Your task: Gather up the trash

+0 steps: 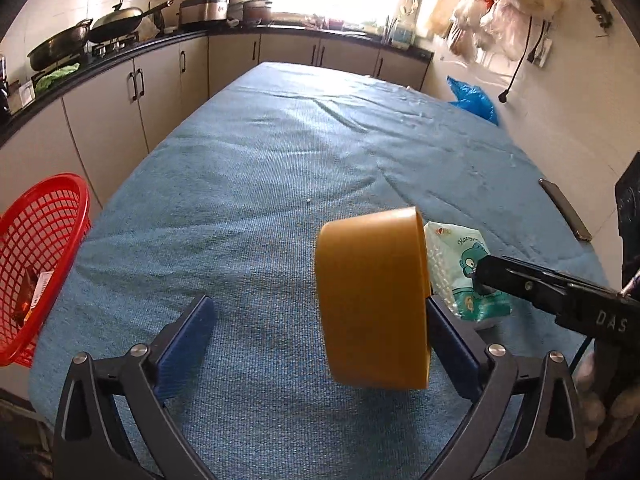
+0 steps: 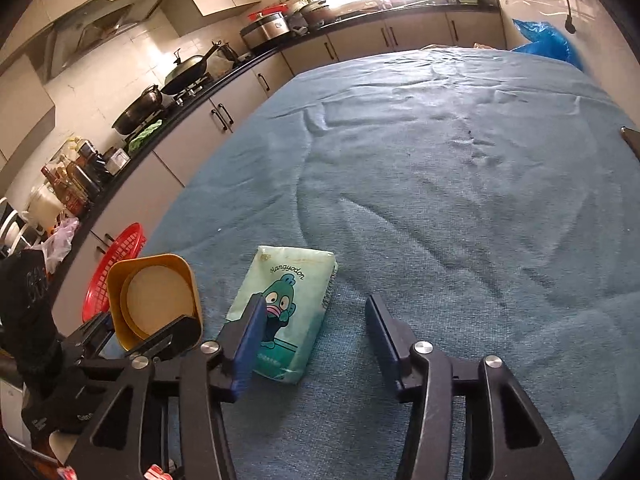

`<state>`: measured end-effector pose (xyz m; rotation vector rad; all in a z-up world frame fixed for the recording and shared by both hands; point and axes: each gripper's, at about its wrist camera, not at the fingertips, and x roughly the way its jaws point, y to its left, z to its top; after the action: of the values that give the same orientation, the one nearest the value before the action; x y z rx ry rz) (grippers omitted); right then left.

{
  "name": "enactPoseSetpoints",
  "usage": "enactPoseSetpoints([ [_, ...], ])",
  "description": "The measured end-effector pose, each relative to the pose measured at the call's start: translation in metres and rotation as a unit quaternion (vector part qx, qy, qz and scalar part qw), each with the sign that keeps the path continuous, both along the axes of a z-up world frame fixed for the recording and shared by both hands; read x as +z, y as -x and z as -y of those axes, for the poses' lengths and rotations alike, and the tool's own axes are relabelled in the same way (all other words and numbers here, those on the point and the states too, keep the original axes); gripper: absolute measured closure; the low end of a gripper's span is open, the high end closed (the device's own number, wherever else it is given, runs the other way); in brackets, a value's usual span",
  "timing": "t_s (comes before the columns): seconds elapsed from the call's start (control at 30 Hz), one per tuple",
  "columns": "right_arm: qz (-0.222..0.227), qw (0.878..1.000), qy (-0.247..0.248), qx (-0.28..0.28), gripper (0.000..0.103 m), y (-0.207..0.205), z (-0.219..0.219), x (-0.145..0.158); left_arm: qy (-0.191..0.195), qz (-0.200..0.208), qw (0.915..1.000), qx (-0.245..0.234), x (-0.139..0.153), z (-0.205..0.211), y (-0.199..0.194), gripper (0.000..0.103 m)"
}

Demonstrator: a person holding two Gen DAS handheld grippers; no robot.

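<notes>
The tissue pack (image 2: 286, 312) near the desk's (image 2: 440, 200) front edge looks light and soft, best pinched across its width; right tongs (image 2: 316, 340) half-open and empty, left tongs (image 1: 320, 344) wide, bowl (image 1: 372, 300) loose between.

Black gripper frames, blue fingers (image 2: 250, 340), silver screws, white "DAS" lettering.

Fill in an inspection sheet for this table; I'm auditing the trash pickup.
Surface: blue cloth, wrinkled.
Job's things: bowl tipped on its side; tissue pack flat beside it; red basket at the left edge, some packaging inside.
Clutter: dark slab at the right edge; blue bag at the far corner.
Grippers: left gripper open, bowl between its jaws, unclamped; right gripper open, empty, by the pack.
Cables: black cord hanging on the wall.
Surroundings: counter with woks; bright window.
</notes>
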<state>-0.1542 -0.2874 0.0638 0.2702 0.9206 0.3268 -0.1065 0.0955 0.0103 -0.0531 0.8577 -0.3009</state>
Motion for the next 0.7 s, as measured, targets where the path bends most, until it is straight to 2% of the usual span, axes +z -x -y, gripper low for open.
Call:
enactPoseSetpoints([
  [0.1,-0.001,1.0,-0.011,0.001,0.047,-0.001,0.004,-0.001,0.056,-0.015,0.9983,0.006,0.005,-0.014,-0.002,0.003],
  [0.13,0.0,1.0,-0.014,0.003,0.046,-0.001,0.004,-0.001,0.067,-0.016,0.9976,0.006,0.006,-0.017,-0.002,0.009],
  [0.17,0.0,1.0,-0.017,0.007,0.043,-0.002,0.004,-0.001,0.076,-0.017,0.997,0.007,0.007,-0.019,-0.002,0.02],
  [0.2,0.001,1.0,-0.017,0.01,0.039,-0.002,0.002,-0.001,0.073,-0.02,0.9971,0.008,0.007,-0.019,-0.004,0.026],
  [0.6,0.018,0.998,0.056,0.025,0.027,0.006,-0.021,0.001,0.032,-0.03,0.999,0.002,0.007,-0.002,-0.018,0.026],
  [0.7,0.022,0.996,0.077,0.025,0.024,0.009,-0.027,0.0,0.012,-0.016,0.9998,0.003,0.003,0.006,-0.027,0.026],
])
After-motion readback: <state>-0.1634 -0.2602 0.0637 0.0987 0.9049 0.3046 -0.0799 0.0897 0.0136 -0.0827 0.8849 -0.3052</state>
